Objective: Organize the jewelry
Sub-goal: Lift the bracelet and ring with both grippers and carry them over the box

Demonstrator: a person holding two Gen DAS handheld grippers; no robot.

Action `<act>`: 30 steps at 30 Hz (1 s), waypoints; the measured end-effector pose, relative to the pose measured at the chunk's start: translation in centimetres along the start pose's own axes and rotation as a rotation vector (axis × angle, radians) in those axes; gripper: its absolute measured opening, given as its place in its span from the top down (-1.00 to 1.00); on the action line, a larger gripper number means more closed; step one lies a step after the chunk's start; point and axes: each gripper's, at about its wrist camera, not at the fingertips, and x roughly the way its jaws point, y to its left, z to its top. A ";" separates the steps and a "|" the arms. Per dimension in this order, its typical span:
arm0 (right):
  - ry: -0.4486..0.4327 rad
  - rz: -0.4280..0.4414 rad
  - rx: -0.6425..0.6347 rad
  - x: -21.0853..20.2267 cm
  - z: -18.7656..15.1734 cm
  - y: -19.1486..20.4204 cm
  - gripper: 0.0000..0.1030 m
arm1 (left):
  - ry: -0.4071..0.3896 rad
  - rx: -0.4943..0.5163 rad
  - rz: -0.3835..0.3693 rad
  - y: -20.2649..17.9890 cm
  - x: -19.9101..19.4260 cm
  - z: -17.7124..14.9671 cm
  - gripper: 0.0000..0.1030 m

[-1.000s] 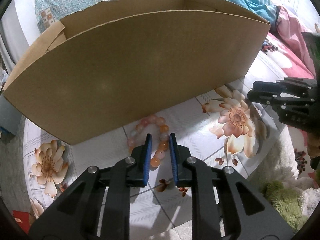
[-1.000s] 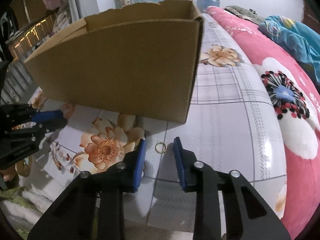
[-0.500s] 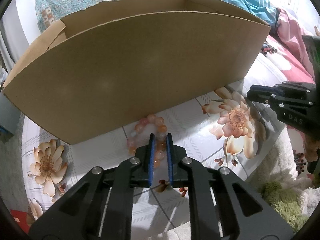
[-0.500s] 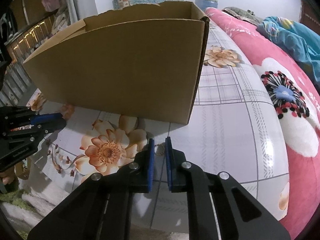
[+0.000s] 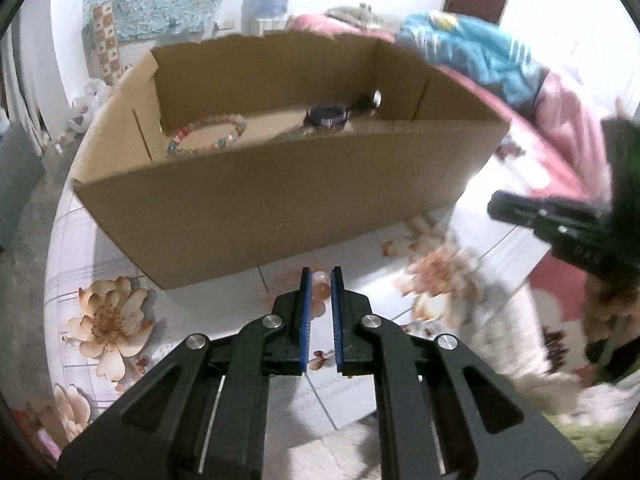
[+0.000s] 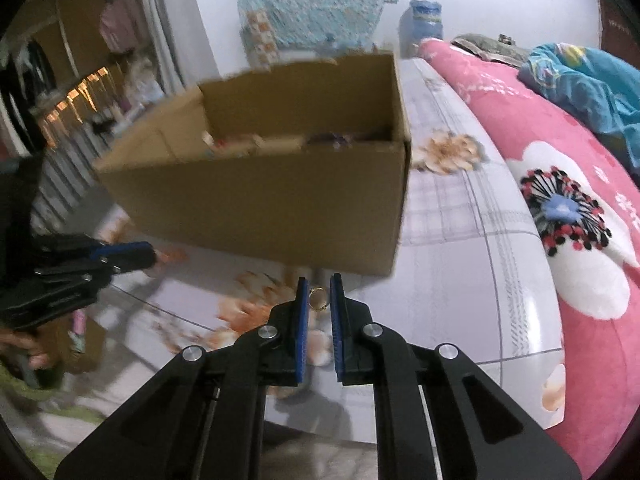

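Blue rubber pads line both pairs of fingers, and I start with those because they sit nearest my cameras. My left gripper has its pads pressed onto a bracelet of round peach and orange beads, pale and glossy, some nearly clear; only a short run of them shows between the pads, and the rest is hidden by the fingers. My right gripper is clamped on a small gold ring, a thin shiny band standing edge-up between its pads. Both sets of jaws closed onto their pieces within the past second.

Below and behind the two pieces lies a bedsheet, pale with a grey check and printed peach flowers.

Just past the fingertips stands an open cardboard box, plain brown, with a ragged top edge. Over its near wall I can see inside: a string of mixed pastel beads lies on the floor at the left, and a dark purple-blue piece sits further right, too blurred for me to tell what it is.

Beside the box a pink quilt with big white flowers runs along the bed, and a crumpled blue cloth lies on it at the far end.
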 end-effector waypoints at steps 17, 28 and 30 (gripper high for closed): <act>-0.156 0.156 -0.052 -4.6 10.1 1.0 0.79 | -0.247 -0.018 -0.232 0.3 -10.1 7.4 0.84; 0.153 0.085 -0.117 5.5 13.1 -0.3 0.79 | -0.019 -0.047 -0.167 2.8 0.6 11.8 0.84; 0.200 0.059 -0.136 6.9 13.2 -0.5 0.79 | 0.023 -0.042 -0.156 3.0 2.4 11.8 0.84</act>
